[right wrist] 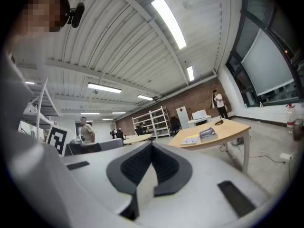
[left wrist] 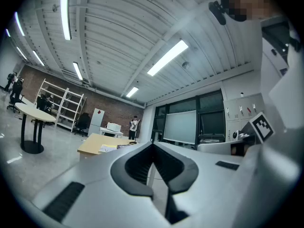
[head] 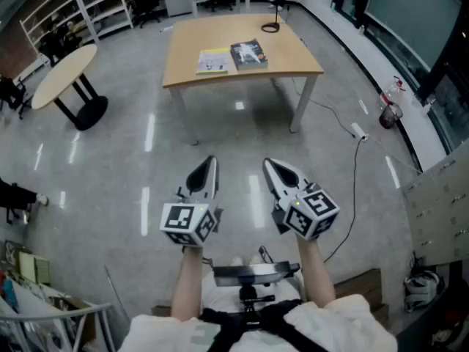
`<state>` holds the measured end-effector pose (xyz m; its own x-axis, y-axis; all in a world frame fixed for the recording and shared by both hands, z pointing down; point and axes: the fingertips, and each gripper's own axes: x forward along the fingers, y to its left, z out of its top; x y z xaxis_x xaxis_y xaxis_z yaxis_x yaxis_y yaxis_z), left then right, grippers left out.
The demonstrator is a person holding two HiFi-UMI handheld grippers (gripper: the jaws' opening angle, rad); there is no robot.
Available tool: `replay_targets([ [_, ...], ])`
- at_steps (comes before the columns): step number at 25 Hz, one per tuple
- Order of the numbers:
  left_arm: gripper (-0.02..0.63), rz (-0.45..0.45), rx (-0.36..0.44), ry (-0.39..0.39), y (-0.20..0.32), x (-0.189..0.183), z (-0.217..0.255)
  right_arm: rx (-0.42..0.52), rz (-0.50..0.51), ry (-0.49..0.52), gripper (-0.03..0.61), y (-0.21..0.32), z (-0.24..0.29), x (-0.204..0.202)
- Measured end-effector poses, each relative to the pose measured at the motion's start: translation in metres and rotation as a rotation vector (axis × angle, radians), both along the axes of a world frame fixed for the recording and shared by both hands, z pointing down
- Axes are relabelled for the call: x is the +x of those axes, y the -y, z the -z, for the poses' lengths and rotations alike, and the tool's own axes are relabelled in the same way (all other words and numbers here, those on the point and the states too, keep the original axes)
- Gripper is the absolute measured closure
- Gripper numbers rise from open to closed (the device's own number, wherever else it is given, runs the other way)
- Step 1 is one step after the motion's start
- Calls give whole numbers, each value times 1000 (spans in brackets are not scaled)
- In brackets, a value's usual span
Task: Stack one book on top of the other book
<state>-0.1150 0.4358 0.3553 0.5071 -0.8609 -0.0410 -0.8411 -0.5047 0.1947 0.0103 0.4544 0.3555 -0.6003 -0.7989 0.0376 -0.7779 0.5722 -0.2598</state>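
Observation:
Two books lie side by side on a wooden table (head: 293, 63) far ahead of me: a yellow-and-white book (head: 213, 61) on the left and a dark-covered book (head: 248, 53) on the right. Both show small in the right gripper view, the yellow book (right wrist: 190, 139) and the dark book (right wrist: 207, 134). My left gripper (head: 211, 159) and right gripper (head: 267, 163) hang side by side over the floor, well short of the table. Each is shut with nothing between its jaws. In the left gripper view the table (left wrist: 90, 145) sits far off beyond the left gripper (left wrist: 152, 144).
A black-legged round table (head: 62, 75) stands at the left. White shelving (head: 80, 6) lines the back left wall. A white cable with a power strip (head: 357, 132) runs across the floor right of the table. A red canister (head: 390, 108) stands at the right wall.

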Motion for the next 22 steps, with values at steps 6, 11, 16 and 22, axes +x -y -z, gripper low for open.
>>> replay_targets([
  [6,601,9,-9,10,7,2,-14,1,14,15,577,4,-4,-2],
  [11,601,20,-13,21,7,8,-14,-5,28,32,577,5,-3,3],
  [16,601,40,-18,26,9,19,-18,-11,40,46,577,7,-8,18],
  [22,601,51,-29,41,8,36,-28,-29,72,69,578,8,-17,33],
])
